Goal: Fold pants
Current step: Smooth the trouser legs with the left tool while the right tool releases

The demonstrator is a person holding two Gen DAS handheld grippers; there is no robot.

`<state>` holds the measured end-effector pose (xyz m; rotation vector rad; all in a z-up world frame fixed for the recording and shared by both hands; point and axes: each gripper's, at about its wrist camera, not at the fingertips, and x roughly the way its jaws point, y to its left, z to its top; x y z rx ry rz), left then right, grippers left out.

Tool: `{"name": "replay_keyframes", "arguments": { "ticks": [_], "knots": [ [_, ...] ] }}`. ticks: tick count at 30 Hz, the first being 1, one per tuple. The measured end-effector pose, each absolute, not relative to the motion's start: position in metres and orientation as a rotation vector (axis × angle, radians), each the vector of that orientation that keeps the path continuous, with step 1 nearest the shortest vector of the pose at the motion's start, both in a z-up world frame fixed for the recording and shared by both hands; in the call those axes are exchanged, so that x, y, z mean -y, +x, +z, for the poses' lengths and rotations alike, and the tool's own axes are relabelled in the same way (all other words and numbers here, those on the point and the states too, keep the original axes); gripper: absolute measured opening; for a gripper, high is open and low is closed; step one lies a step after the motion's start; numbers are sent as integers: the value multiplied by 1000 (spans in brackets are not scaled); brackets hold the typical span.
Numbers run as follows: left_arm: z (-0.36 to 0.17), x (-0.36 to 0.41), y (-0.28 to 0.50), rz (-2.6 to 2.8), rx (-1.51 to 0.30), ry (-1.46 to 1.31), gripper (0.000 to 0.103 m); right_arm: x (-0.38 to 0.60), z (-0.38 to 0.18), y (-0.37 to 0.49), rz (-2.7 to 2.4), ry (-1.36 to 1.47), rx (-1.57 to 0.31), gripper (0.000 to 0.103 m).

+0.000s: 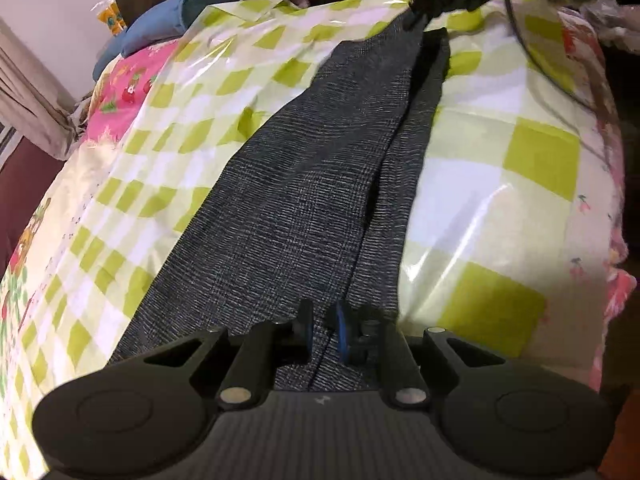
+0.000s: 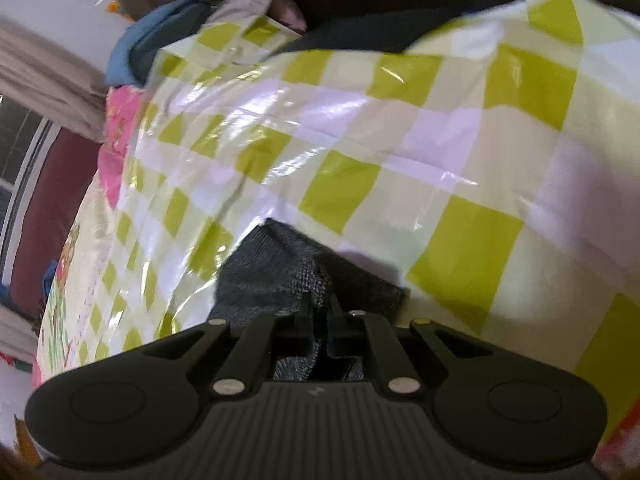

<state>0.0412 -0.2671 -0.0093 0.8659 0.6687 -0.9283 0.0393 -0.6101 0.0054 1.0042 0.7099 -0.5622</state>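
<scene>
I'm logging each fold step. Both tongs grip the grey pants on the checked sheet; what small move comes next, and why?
Probably let go: the grey pants already lie long and flat on the checked sheet, with left tongs and right tongs pinching opposite ends.

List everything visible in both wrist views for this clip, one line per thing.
pants: one, dark grey weave, laid lengthwise on the checked sheet
checked sheet: one, glossy green and white, covering the bed
floral bedding: one, pink, under the sheet at its left edge
cushion: one, blue, far left corner
curtain: one, beige, far left
cable: one, black, upper right
left gripper: one, black, fabric between its fingers at the near end
right gripper: one, black, shut on the far end
</scene>
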Motion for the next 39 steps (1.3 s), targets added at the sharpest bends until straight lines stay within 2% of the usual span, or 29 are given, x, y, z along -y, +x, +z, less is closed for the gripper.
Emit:
{"name": "replay_keyframes", "arguments": {
  "ticks": [4, 7, 17, 21, 22, 24, 26, 29, 32, 36, 39],
  "knots": [
    [-4, 261, 38, -943, -676, 839, 29, 615, 17, 36, -576, 949, -718, 6],
    [-9, 260, 36, -945, -691, 859, 29, 622, -13, 51, -612, 887, -864, 7],
    [-15, 248, 37, -919, -730, 863, 30, 612, 5, 60, -565, 766, -770, 7],
    [-17, 242, 36, -911, -733, 872, 30, 610, -9, 69, -613, 700, -883, 6],
    [-17, 240, 36, -908, -738, 873, 31, 610, -5, 65, -621, 717, -868, 8],
    [-19, 230, 36, -910, -764, 864, 31, 605, 10, 57, -673, 686, -845, 18],
    [-18, 218, 35, -903, -770, 857, 31, 594, 27, 50, -728, 588, -842, 19],
    [-9, 199, 36, -887, -795, 818, 35, 554, 57, 49, -637, 449, -835, 20],
    [1, 175, 41, -852, -827, 773, 35, 479, 65, 72, -272, 284, -924, 21],
    [1, 141, 42, -776, -819, 813, 36, 361, 33, 102, 185, -52, -1049, 22],
    [-5, 121, 37, -734, -810, 838, 40, 297, 9, 104, 408, -260, -1072, 22]
  ]
}}
